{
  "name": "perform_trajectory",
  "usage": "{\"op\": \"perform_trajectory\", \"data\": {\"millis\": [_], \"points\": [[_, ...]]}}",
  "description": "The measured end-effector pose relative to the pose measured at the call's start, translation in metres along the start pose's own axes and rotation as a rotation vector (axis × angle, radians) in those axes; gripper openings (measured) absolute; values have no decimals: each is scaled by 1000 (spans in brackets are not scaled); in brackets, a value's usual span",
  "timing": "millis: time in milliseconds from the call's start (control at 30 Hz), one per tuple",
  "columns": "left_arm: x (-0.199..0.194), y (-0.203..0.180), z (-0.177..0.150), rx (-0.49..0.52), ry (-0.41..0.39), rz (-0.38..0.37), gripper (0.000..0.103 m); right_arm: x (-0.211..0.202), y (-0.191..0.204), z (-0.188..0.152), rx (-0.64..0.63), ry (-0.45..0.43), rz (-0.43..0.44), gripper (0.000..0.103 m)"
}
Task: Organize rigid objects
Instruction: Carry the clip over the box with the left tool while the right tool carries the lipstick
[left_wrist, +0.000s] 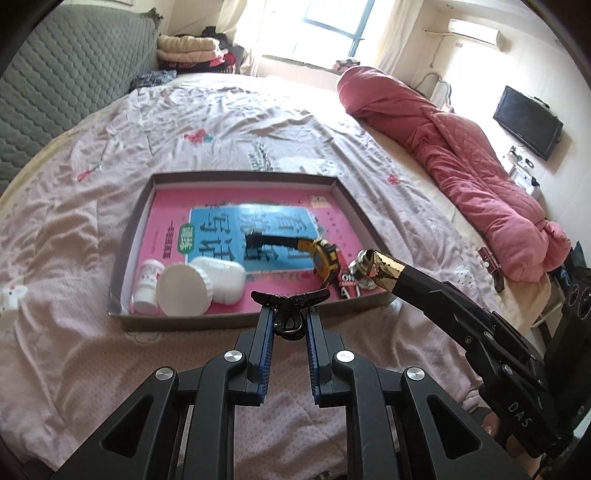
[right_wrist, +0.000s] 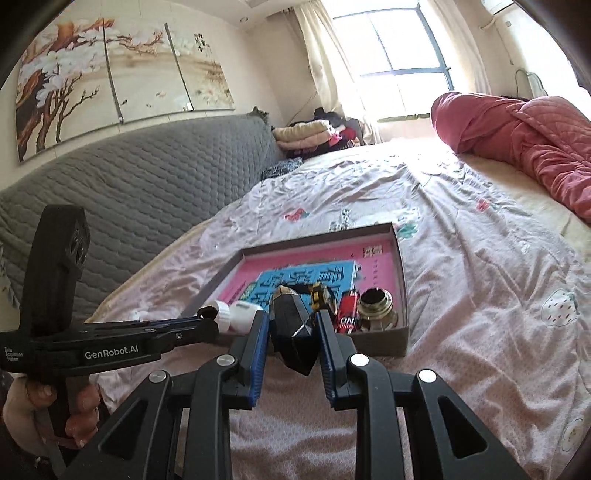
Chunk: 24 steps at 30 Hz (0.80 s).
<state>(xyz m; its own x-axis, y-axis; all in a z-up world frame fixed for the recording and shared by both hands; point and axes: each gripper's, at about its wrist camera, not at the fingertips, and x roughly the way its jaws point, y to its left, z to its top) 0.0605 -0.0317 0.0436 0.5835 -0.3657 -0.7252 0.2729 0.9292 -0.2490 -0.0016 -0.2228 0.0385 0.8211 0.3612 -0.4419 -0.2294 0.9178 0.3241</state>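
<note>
A shallow grey box (left_wrist: 236, 176) lined with a pink and blue book lies on the bed; it also shows in the right wrist view (right_wrist: 400, 258). Inside are white containers (left_wrist: 184, 290), a yellow-and-black watch (left_wrist: 325, 258), a red can (right_wrist: 347, 310) and a metal jar (right_wrist: 376, 306). My left gripper (left_wrist: 290, 314) is shut on a black hair claw clip (left_wrist: 290, 308) just above the box's near edge. My right gripper (right_wrist: 291, 328) is shut on a black faceted bottle with a gold tip (right_wrist: 291, 332), held before the box's near edge; the bottle also shows in the left wrist view (left_wrist: 384, 271).
A pink floral bedsheet (left_wrist: 221, 122) covers the bed. A rolled red quilt (left_wrist: 461, 158) lies along the right side. A grey quilted headboard (right_wrist: 147, 192) stands at the left. Folded clothes (left_wrist: 188, 50) are piled by the window. A TV (left_wrist: 528, 122) hangs on the right wall.
</note>
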Motion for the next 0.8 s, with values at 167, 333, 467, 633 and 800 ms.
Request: {"op": "perform_trajectory", "data": {"millis": [167,333,467,633,800], "points": [[-5,-7,7,17,-17,5,17,-4,-1,6,5,-32,-20,26],[-6,-11,17,25,-32,12,17,-8,-4,14,2,-68,-34,25],[-5,-12,26,32,-46,21,17,-7,-5,22,-6,-91,-55,23],[8,-11,32,32,-30,41,17,13,-11,27,-21,-59,-93,23],[21,-10,36,41,-14,50,17,25,-19,31,2,-58,-92,23]]}}
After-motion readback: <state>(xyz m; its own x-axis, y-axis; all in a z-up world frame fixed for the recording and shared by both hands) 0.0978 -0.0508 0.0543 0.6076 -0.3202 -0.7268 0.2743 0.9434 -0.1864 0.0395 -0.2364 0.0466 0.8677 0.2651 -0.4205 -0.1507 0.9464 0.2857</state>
